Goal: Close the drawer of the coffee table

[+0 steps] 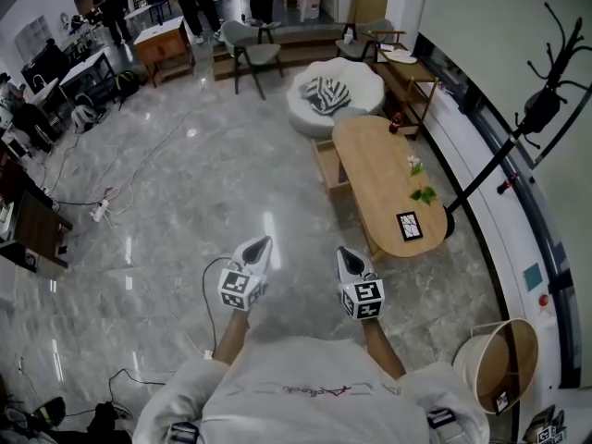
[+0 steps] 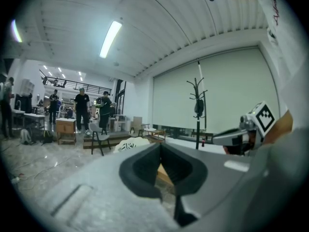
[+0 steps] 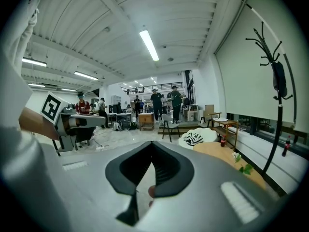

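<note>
An oval wooden coffee table (image 1: 377, 169) stands ahead on the right, and its drawer (image 1: 327, 168) is pulled out on the left side. Both grippers are held out over the marble floor, well short of the table. My left gripper (image 1: 265, 242) is shut with nothing in it, and so is my right gripper (image 1: 343, 251). In the left gripper view the jaws (image 2: 161, 147) meet at their tips and the right gripper (image 2: 240, 135) shows beside them. In the right gripper view the shut jaws (image 3: 152, 144) point past the table (image 3: 223, 154).
On the table are a small plant (image 1: 421, 191), a framed card (image 1: 409, 226) and a red bottle (image 1: 396, 123). A white pouf (image 1: 359, 83) stands behind it, a black coat stand (image 1: 514, 139) on its right, a round basket (image 1: 498, 364) near right. Cables (image 1: 100, 211) lie left.
</note>
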